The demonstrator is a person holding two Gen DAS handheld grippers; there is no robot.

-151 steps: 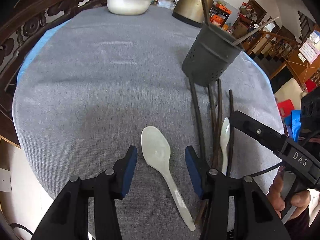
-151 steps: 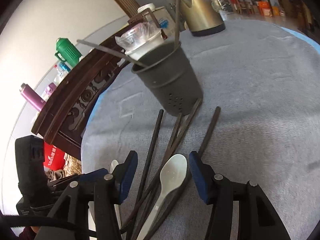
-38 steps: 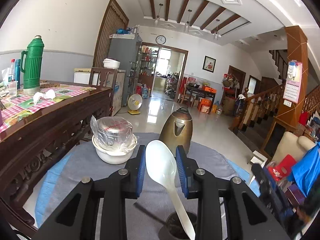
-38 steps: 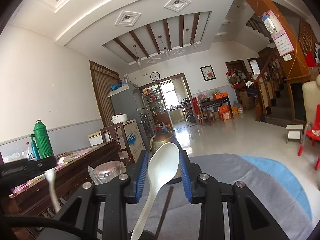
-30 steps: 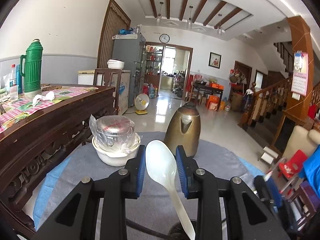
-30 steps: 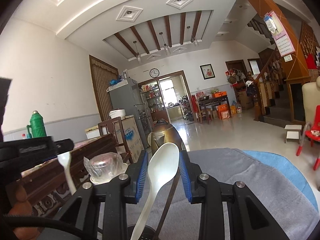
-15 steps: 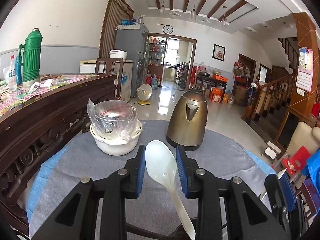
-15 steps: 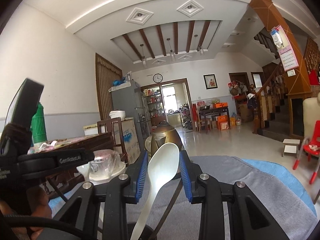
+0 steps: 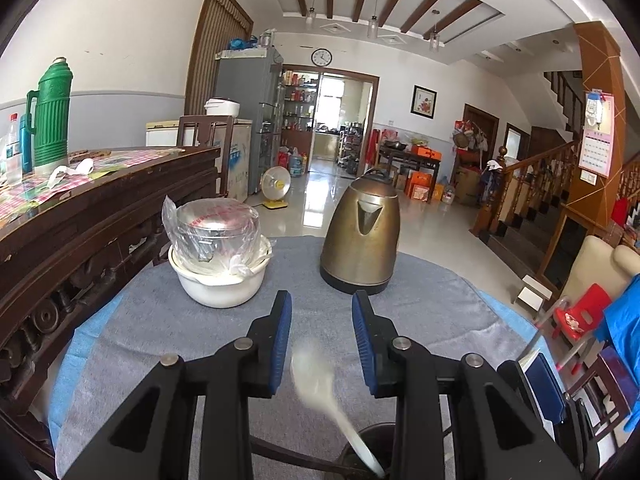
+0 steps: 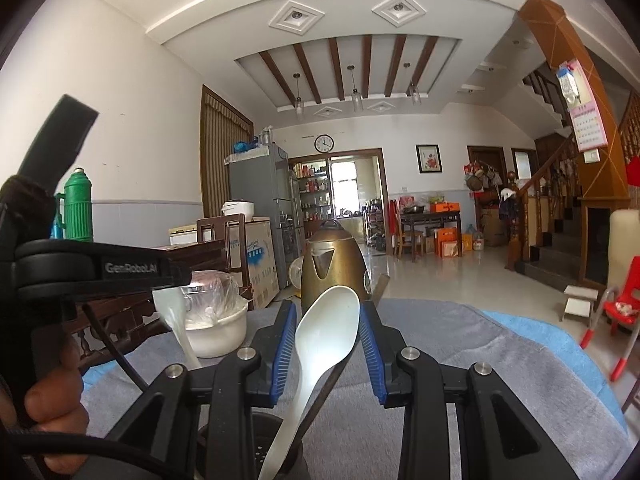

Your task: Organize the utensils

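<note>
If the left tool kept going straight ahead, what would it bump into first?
Probably the brass kettle, near its left side; it might slip between kettle and white bowl. Depth is unclear.

1. White spoons: two. One, blurred, (image 9: 320, 376) between the left gripper's pads, handle down in the holder; one (image 10: 320, 344) between the right gripper's pads.
2. Dark utensil holder: one (image 9: 374, 446), near edge, partly hidden.
3. Dark chopsticks: at least two seen, one (image 9: 288, 456) at the holder, one (image 10: 334, 376) behind the right-hand spoon; full count cannot be told.
4. Grippers: two, left (image 9: 322, 344) and right (image 10: 326, 350).
5. Brass-coloured kettle: one (image 9: 362, 236), far right on the table.
6. White bowl: one (image 9: 220, 284), far left, bearing one plastic-wrapped metal pot (image 9: 212, 228).
7. Green thermos: one (image 9: 50, 114), on the left sideboard.
8. Wall clock: one (image 9: 321, 57).
</note>
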